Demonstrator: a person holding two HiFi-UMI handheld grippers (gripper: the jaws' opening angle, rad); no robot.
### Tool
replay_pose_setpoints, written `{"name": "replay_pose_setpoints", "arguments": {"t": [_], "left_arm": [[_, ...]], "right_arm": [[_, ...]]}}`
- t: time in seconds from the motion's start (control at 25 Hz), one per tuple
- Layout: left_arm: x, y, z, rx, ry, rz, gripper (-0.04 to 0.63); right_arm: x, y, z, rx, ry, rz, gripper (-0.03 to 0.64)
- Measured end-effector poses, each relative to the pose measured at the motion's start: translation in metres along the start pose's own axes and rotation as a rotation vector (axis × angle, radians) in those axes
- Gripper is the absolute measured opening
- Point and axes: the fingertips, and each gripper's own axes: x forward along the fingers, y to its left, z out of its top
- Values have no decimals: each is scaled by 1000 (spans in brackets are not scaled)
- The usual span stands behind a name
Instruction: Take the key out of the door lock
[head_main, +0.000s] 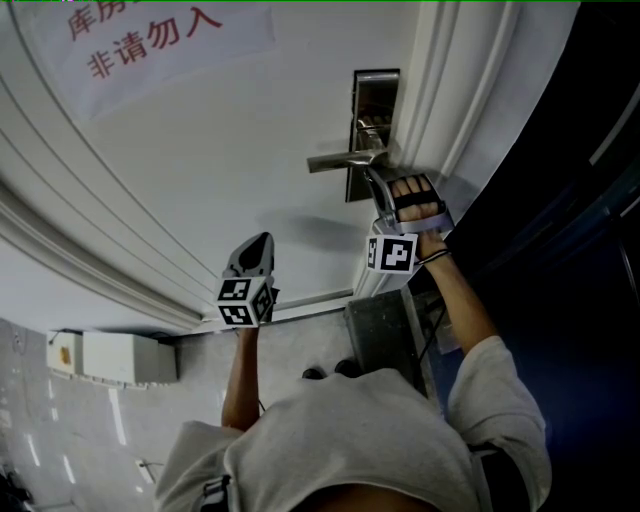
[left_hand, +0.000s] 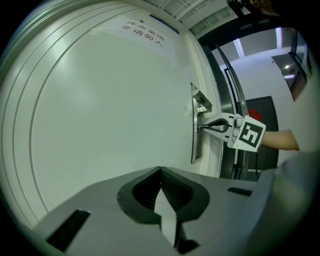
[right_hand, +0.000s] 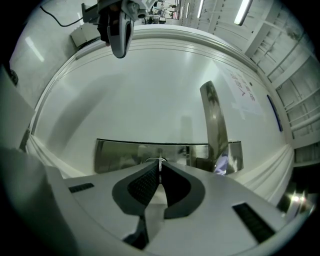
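White door (head_main: 200, 150) fills most of my head view, with a paper sign (head_main: 150, 40) in red characters at 11 o'clock and a dark opening down the 3 o'clock side. At 1 o'clock sits the metal lock plate (head_main: 375, 100), its lever handle (head_main: 345, 160) pointing off toward 9 o'clock.

My right gripper (head_main: 374, 180) is nose-on to the plate just under the lever, with the gloved right hand (head_main: 415, 197) behind it at 4 o'clock. Looking along it in the right gripper view, the jaws are drawn together and pinch the key (right_hand: 160, 161). I see the key only as a thin bright edge standing between the pad tips, right against the lock plate (right_hand: 125, 155), where a small round ring shows. The lever handle (right_hand: 214, 120) rises at 1 o'clock from the jaws there. From the left gripper view I can see the same right gripper (left_hand: 201, 128) touching the plate (left_hand: 194, 145) at 2 o'clock.

My left gripper (head_main: 264, 240) hangs well apart from the lock, at 7 o'clock of the right one, facing bare door. In its own view the left gripper (left_hand: 161, 172) has its jaws closed tip to tip with nothing between them.
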Motion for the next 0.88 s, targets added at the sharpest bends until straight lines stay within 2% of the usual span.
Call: {"name": "replay_pose_setpoints", "arguments": {"t": [0.52, 0.88], "left_arm": [[-3, -3, -3, -1, 1, -3, 18], [-2, -4, -3, -5, 0, -11, 18]], "right_arm": [[-10, 0, 1, 21, 16, 14, 29], [-27, 0, 0, 40, -5, -19, 29]]}}
